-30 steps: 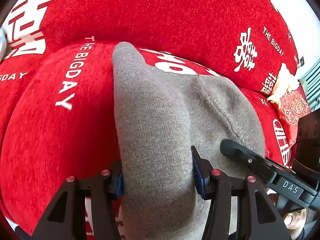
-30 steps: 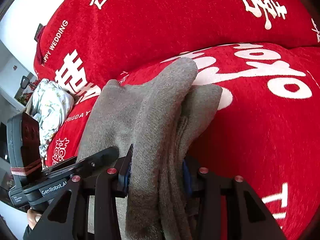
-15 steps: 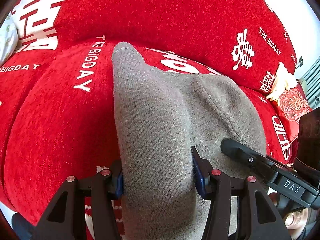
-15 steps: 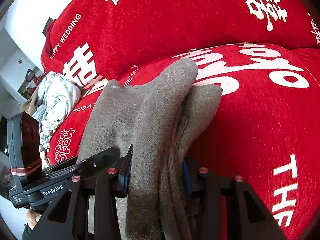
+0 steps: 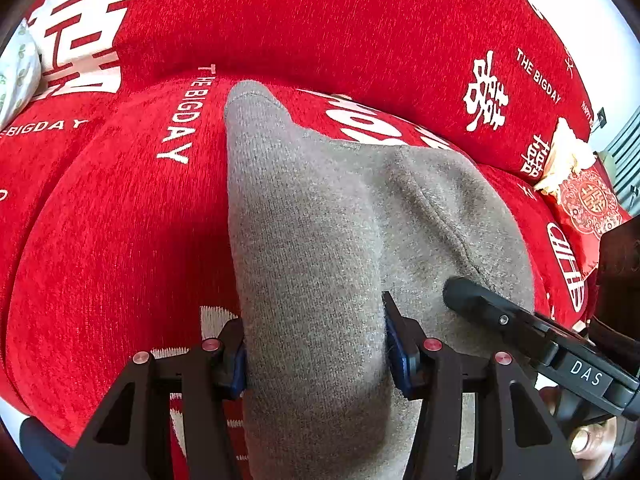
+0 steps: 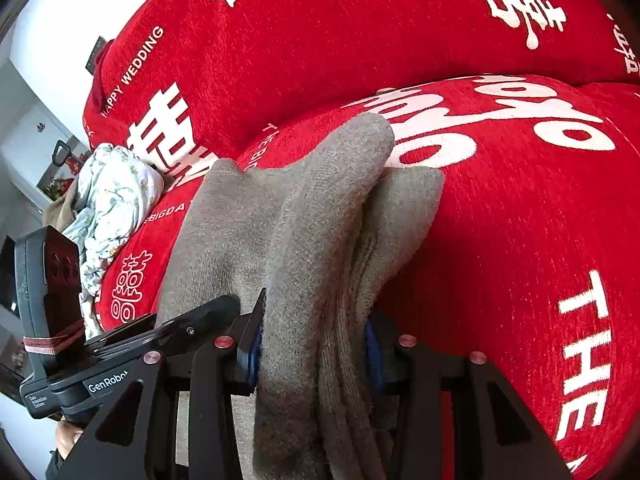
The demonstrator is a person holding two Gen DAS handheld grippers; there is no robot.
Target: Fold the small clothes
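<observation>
Both claws are clenched on the same grey knitted garment (image 5: 320, 240), which lies draped over a red sofa cover (image 5: 120, 240) printed with white lettering. In the left wrist view the left claw (image 5: 316, 344) sits at the bottom centre of the frame, its blue pads pressed into a thick fold of the grey knit that runs up the middle. The right claw (image 6: 316, 344) grips another bunched edge of the cloth, several layers stacked between its pads, at the bottom centre of its own view. The other gripper's black body pokes in from the lower right of the left view and the lower left of the right view. A pale floral cloth (image 6: 112, 200) lies crumpled at the left of the right view. A red patterned packet (image 5: 588, 200) rests at the right edge of the left view.
</observation>
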